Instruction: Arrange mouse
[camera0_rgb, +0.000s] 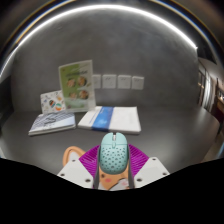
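A pale mint-green mouse (113, 153) with a perforated shell sits between my gripper's (113, 163) two fingers. The magenta pads (137, 160) press against both of its sides, so the fingers are shut on it. Under the mouse and the fingers I see an orange and cream shape (74, 157), its form mostly hidden. I cannot tell whether the mouse is lifted or resting on that shape.
Beyond the fingers on the grey desk (170, 125) lie a blue-edged stack of white papers (110, 119) and a booklet (52, 122). Two illustrated cards (77, 85) lean on the back wall, beside a row of wall sockets (117, 81).
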